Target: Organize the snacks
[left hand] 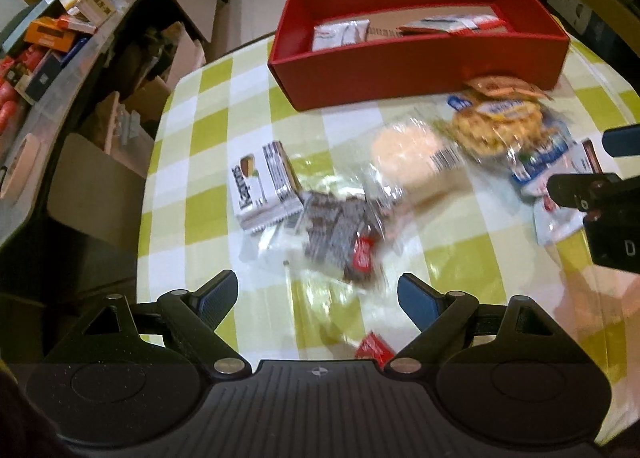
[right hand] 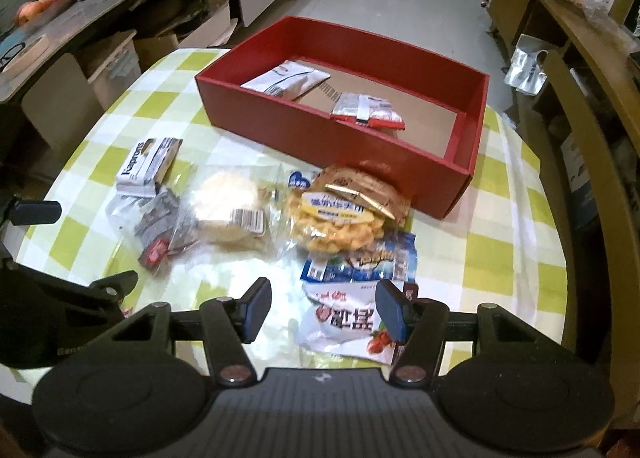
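A red box (left hand: 416, 70) (right hand: 316, 134) stands at the far side of the checked table and holds a white packet (right hand: 286, 80) and a red-and-silver packet (right hand: 366, 110). In front of it lie loose snacks: a white Kaprons packet (left hand: 262, 188) (right hand: 146, 166), a dark wrapped snack (left hand: 340, 234) (right hand: 160, 226), a pale round cake in clear wrap (left hand: 412, 154) (right hand: 230, 210), a waffle bag (left hand: 496, 122) (right hand: 340, 218), a blue packet (right hand: 360, 262) and a white packet with red print (right hand: 348, 322). My left gripper (left hand: 318, 302) is open above the dark snack. My right gripper (right hand: 324, 310) is open over the white packet.
A small red wrapper (left hand: 374, 348) lies close under the left gripper. A cluttered counter (left hand: 52, 38) with boxes and fruit (right hand: 40, 6) runs along the left. Cardboard boxes (left hand: 132, 98) stand beneath it. A wooden chair (right hand: 576, 146) is at the right of the table.
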The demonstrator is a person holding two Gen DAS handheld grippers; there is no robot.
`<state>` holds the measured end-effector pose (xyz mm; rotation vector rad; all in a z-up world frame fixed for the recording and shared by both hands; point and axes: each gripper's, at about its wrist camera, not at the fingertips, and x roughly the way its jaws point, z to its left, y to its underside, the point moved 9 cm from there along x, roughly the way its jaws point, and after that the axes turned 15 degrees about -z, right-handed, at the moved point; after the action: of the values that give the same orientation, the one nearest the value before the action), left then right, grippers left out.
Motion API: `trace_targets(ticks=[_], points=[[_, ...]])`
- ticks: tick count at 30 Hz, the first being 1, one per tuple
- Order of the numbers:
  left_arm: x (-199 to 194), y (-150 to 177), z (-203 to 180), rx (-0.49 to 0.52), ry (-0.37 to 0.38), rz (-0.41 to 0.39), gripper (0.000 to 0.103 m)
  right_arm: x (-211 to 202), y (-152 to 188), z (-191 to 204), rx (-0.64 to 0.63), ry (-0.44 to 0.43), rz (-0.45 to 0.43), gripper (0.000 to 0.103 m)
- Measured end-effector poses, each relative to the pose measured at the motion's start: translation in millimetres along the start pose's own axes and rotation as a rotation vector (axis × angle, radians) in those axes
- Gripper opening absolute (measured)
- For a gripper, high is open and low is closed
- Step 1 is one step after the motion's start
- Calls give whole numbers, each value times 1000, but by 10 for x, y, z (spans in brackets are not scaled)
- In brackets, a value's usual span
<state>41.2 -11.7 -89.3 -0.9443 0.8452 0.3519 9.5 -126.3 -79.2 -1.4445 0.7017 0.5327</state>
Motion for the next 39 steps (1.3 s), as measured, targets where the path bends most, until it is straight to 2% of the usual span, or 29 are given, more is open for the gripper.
trace_targets(ticks=[16,25,34,37,39], points=[[-94,600,-124,63,96,87,91,-64,182,17,2,-14,37,63],[-71,680,-312,171,144,72,91,-56,212,34,-13,-25,46,64],[-12,828,-376,236,141,79,93,-7,241,59,-31,-33,65,64],[-46,848,-467,250,156,81,86,2,249,62,-31,-34,68,64],[-67,834,-472,258,143,70,85,10,257,53,-30,-33,72,64]])
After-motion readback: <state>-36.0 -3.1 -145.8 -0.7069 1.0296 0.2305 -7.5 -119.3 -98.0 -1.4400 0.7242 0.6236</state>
